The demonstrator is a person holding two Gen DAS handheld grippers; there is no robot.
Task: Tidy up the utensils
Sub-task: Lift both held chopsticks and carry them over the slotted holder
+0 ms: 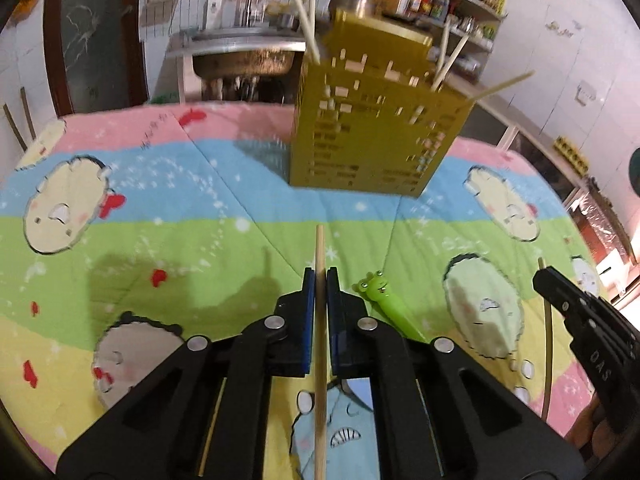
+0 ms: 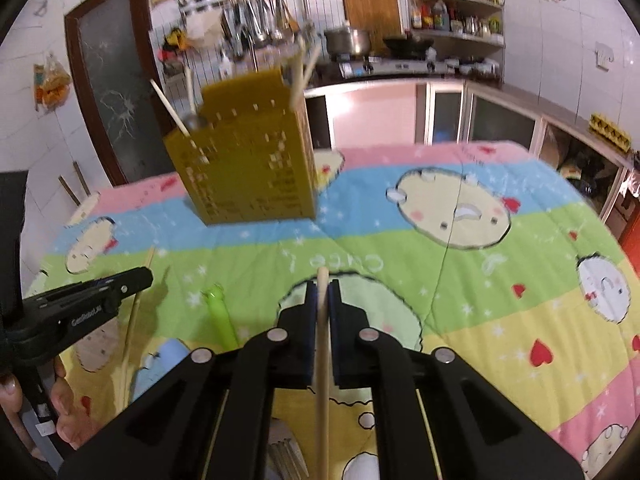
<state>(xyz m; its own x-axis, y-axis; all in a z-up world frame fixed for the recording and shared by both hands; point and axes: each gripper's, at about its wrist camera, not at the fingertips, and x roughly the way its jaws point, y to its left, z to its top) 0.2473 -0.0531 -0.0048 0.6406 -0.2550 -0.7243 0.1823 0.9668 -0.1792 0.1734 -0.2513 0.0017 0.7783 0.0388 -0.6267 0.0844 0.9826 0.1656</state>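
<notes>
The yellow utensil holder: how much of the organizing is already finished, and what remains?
Done: several chopsticks already stand in the yellow holder. In hand: the left claw is shut on one chopstick, and the right claw is shut on another chopstick; neither is over the holder yet. Left: a green frog pen lies on the cloth, and a fork shows below the right claw.

- I see a yellow perforated holder point(image 1: 372, 128) standing upright on the striped cloth, pale chopsticks leaning out of its top.
- One chopstick point(image 1: 320, 320) is clamped lengthwise in my left tool.
- Another chopstick point(image 2: 322, 360) is clamped in my right.
- A green frog-headed pen point(image 1: 386, 300) lies flat between them.
</notes>
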